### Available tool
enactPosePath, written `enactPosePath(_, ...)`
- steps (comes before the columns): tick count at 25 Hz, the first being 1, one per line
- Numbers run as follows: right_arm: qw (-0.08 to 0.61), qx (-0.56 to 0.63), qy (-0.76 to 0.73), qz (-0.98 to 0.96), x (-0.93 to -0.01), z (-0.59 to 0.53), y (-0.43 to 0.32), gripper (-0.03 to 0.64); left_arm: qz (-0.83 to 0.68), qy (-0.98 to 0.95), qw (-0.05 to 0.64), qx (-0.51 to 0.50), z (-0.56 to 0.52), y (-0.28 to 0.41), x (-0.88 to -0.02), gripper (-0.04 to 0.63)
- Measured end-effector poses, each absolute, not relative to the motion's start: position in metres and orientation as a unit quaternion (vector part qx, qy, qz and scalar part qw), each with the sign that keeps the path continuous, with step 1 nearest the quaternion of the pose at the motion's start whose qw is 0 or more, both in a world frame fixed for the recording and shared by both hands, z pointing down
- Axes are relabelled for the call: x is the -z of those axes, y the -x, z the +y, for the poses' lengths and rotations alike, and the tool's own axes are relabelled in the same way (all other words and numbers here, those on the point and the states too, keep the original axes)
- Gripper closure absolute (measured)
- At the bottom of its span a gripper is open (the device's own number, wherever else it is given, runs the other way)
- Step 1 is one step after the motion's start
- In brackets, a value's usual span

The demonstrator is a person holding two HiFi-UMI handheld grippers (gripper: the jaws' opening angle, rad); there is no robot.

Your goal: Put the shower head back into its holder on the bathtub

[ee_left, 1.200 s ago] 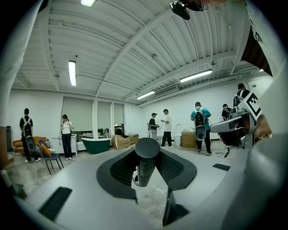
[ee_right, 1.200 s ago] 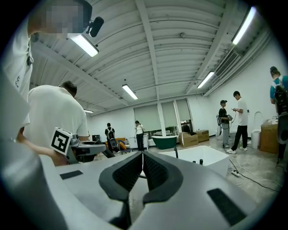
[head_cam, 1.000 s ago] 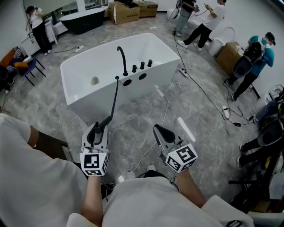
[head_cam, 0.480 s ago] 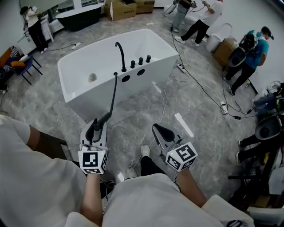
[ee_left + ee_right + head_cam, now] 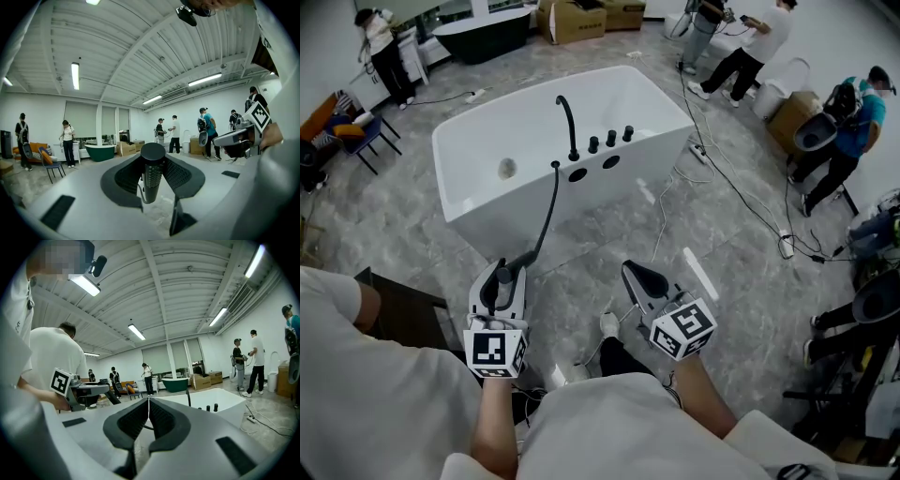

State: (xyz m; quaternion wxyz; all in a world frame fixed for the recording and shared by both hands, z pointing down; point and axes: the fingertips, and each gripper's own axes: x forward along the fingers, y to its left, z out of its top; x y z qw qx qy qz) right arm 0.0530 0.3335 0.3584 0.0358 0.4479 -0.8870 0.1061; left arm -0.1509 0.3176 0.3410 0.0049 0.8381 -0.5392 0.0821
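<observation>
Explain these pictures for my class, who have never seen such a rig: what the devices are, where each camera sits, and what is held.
There is no robot: a person holds a two-jaw gripper in each hand. The wide picture comes from a camera on the person's head, looking down; the other two come from cameras riding on the grippers, looking along their jaws. The left gripper is clamped on the black shower head, whose hose runs to the white bathtub ahead. The right gripper is closed and empty. Cables lie on the grey floor.
</observation>
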Motion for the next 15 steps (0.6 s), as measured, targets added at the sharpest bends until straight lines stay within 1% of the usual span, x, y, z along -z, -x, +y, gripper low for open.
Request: enactPosePath(15, 0.04, -0.118, -0.416, -0.901, -0.37, 0.223, -0.086, 0.598, -0.562, -0.822, 0.014, -0.089, 0.224, 0.115, -0.343, 0.453)
